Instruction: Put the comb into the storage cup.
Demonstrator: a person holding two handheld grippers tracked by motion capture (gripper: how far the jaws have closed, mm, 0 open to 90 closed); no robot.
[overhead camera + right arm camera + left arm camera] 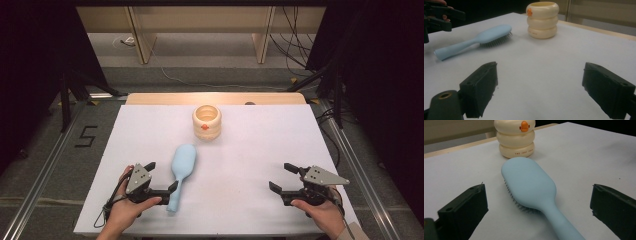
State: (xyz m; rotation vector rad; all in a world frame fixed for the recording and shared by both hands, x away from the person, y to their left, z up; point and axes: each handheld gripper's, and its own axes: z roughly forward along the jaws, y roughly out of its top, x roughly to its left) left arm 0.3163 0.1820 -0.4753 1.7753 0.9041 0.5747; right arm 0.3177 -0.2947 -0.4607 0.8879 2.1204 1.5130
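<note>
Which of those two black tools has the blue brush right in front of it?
The left tool: the blue hairbrush's handle lies between its open jaws. The right tool faces bare table.

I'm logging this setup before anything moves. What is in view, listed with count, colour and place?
hairbrush: one, light blue, bristles down on the sheet, left of centre, handle toward the person.
ringed cup: one, cream with an orange mark, upright near the far edge.
sheet: one, white, covering the table.
cables: several, on the floor beyond the table.
left claw: one, black, jaws open, beside the hairbrush handle.
right claw: one, black, jaws open, over bare sheet at right.
hands: two, at the near edge.
</note>
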